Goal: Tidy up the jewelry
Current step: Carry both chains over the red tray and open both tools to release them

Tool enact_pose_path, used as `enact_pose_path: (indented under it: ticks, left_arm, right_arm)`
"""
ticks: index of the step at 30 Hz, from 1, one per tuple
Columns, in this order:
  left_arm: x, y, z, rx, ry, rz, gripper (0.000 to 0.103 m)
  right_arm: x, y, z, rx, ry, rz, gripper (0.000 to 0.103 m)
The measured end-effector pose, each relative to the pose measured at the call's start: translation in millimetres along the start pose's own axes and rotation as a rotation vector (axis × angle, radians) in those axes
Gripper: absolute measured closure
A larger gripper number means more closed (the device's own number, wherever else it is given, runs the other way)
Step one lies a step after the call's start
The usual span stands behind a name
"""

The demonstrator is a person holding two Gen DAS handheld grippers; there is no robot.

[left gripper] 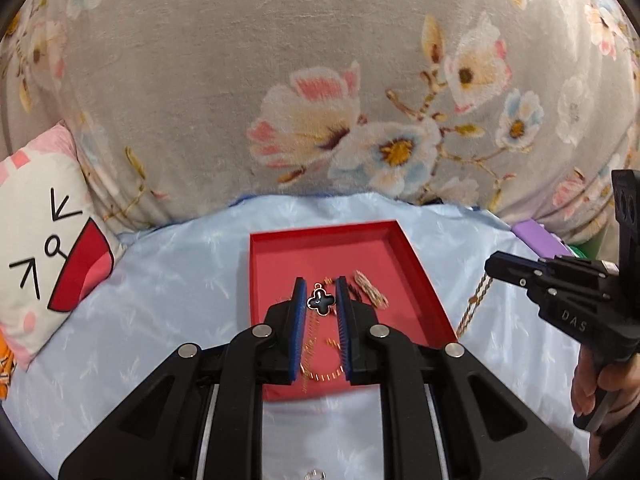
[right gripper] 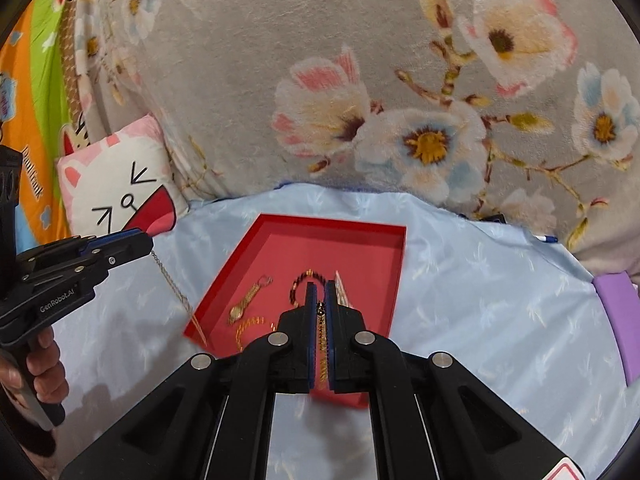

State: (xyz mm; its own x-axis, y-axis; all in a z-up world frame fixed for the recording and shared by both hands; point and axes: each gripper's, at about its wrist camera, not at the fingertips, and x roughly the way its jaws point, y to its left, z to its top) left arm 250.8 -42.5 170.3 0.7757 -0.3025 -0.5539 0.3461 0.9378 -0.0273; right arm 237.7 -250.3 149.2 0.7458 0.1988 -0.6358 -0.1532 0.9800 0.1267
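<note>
Jewelry lies in a shallow red tray point(left gripper: 324, 227) on a bed covered with a pale blue sheet point(left gripper: 180, 280). A grey floral blanket point(left gripper: 200, 100) is bunched up behind it and a cat-face cushion point(left gripper: 48, 240) sits to the left.

The left claw point(left gripper: 320, 284) is clenched. Seen from the right wrist, a thin chain point(right gripper: 172, 284) hangs from its tip, and the lower end reaches the tray's near left rim. In the left wrist view a black clover pendant point(left gripper: 320, 301) shows between its blue pads. I cannot tell whether the pendant is pinched there or lies below.

The right claw point(right gripper: 320, 286) is clamped on a gold rope chain point(right gripper: 321, 340), which runs along the narrow slot between its pads. From the other camera, that chain dangles from the tip toward the tray's right edge.

Inside the tray are a gold watch point(right gripper: 244, 304), a dark beaded bracelet point(right gripper: 304, 276) and further gold links. A hand point(right gripper: 44, 368) grips the left claw's handle.
</note>
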Motion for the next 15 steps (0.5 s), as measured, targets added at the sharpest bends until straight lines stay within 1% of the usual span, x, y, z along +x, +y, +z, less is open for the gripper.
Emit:
enact_pose_path:
  ticks: [4,5,7,9,15]
  left_arm:
    - [31,3,26,-0.002,-0.001,0.013,0.089]
    - [42,4,32,-0.008,0.000,0.022,0.089]
    - [60,5,38,-0.001,0.007,0.016,0.089]
    - [82,6,45,0.008,0.019,0.042,0.089]
    - [135,4,54,0.032,0.038,0.074,0.089]
  right_arm:
    - [33,-14,23,0.047,0.010,0.014,0.100]
    - [42,-17,27,0.054,0.014,0.013,0.100]
    - [63,-23,34,0.056,0.027,-0.006,0.100]
    - [85,-30,39,0.067,0.049,-0.005,0.100]
    - [135,-44,41,0.090,0.093,-0.032,0.100]
